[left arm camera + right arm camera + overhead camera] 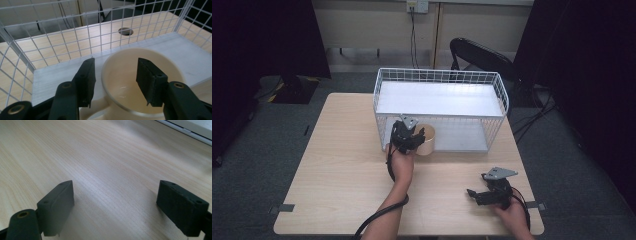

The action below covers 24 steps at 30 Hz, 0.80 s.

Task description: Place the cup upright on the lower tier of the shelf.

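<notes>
At the centre of the high view the left tongs (pixel 408 138) straddle, half-open, the rim of the cream cup (pixel 140 82) at the wire basket (pixel 384 80), probably not yet gripping, so they should close gently and squarely, while the right tongs (pixel 477 195) rest wide open at lower right over the tabletop (pixel 337 165).

Even overhead light — dim, dark edges — soft blur near the tongs.

- I see a cream-coloured cup (pixel 140 82), round, upright and open at the top, apparently empty, standing at the front edge of the basket's lower shelf, near its left end.
- I see a white wire basket (pixel 439 77) with a flat white shelf inside, sitting upright at the far middle of the light wooden table (pixel 342 170); its front side is open.
</notes>
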Each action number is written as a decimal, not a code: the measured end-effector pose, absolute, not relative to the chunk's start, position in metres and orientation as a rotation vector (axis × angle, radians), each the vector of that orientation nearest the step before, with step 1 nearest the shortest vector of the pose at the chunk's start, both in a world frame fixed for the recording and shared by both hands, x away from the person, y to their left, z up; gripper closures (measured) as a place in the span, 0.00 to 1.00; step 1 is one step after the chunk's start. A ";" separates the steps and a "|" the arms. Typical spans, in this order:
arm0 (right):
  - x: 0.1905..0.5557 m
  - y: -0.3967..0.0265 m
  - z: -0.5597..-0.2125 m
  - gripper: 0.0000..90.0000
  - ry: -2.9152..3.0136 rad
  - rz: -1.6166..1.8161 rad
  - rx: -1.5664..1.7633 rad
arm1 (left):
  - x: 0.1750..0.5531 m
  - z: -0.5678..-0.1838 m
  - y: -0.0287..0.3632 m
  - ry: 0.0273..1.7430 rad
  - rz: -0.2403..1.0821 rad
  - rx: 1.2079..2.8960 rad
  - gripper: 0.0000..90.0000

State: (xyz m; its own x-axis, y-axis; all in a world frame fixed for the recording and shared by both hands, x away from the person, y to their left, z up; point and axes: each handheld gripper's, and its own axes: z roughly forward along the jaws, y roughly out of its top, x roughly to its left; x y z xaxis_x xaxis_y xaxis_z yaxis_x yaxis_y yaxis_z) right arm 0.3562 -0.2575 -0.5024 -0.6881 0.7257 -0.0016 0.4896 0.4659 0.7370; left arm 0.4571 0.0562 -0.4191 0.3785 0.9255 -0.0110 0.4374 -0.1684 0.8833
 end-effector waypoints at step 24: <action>0.356 -0.257 -0.502 0.15 2.404 1.054 1.032 | 0.428 -0.410 0.069 1.063 0.574 1.841 0.34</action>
State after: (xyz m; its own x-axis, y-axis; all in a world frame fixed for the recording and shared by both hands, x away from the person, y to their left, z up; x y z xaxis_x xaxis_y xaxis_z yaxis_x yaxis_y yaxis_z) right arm 0.3562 -0.2575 -0.5023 -0.6878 0.7259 -0.0026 0.4901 0.4670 0.7360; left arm 0.4276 0.0695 -0.4104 0.5215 0.8521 -0.0431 0.4309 -0.2195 0.8753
